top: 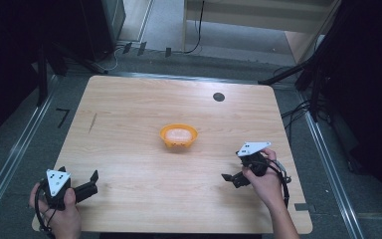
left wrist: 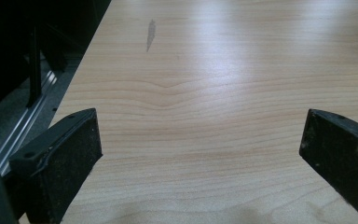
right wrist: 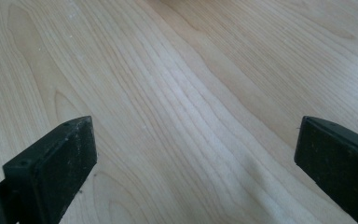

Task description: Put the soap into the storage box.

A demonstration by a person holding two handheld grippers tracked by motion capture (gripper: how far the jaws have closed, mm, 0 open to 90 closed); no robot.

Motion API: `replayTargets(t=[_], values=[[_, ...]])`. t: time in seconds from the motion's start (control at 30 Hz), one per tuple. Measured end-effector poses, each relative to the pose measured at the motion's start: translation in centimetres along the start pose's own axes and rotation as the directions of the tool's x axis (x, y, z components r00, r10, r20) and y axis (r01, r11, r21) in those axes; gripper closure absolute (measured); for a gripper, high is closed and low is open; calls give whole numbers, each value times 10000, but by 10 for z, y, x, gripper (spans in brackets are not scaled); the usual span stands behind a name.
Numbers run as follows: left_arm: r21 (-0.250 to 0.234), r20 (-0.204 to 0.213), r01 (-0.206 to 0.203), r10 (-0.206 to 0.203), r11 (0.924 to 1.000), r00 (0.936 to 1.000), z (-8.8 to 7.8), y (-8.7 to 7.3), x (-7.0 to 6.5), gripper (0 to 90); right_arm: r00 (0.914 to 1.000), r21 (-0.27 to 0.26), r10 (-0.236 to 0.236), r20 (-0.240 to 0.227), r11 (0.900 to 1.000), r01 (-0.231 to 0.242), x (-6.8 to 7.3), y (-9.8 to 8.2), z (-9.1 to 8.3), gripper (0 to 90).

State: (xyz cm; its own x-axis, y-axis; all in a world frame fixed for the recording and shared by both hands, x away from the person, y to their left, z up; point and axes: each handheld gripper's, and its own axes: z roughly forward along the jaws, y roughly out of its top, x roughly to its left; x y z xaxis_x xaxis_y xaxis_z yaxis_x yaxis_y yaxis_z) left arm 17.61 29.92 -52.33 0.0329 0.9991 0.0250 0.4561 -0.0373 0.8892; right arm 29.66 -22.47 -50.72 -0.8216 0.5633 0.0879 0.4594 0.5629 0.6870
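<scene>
Pale wood-grain counter (top: 129, 124) with rounded corners stands on a grey floor (top: 15, 139), with dark equipment frames at both sides and a light wooden cabinet (top: 258, 17) beyond the far edge. Near the middle of the counter sits a small orange plastic bowl (top: 178, 136), holding something pale pinkish that is too small to identify. A small round black spot (top: 219, 97) lies on the counter farther back and to the right of the bowl, and a thin dark streak (top: 93, 122) marks the wood on the left side.

Well apart from the bowl, at the near right, the person's right hand (top: 263, 184) holds the black right gripper (top: 229, 178) low over the counter, a grey three-cornered plate on top. Its jaws stand wide apart with nothing between them; the right gripper view shows bare wood in the gap.

At the near left corner, the left hand (top: 62, 214) holds the black left gripper (top: 94, 180), also wide open and empty, its jaws pointing along the counter.
</scene>
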Motion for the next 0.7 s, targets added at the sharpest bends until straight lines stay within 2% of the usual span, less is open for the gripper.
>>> replayTargets(t=[0.7], values=[[4,3,-11,11,10000,10000,0,0,0,0,9981,-502,436,444,9979,-414,-4,-38,-24,0]])
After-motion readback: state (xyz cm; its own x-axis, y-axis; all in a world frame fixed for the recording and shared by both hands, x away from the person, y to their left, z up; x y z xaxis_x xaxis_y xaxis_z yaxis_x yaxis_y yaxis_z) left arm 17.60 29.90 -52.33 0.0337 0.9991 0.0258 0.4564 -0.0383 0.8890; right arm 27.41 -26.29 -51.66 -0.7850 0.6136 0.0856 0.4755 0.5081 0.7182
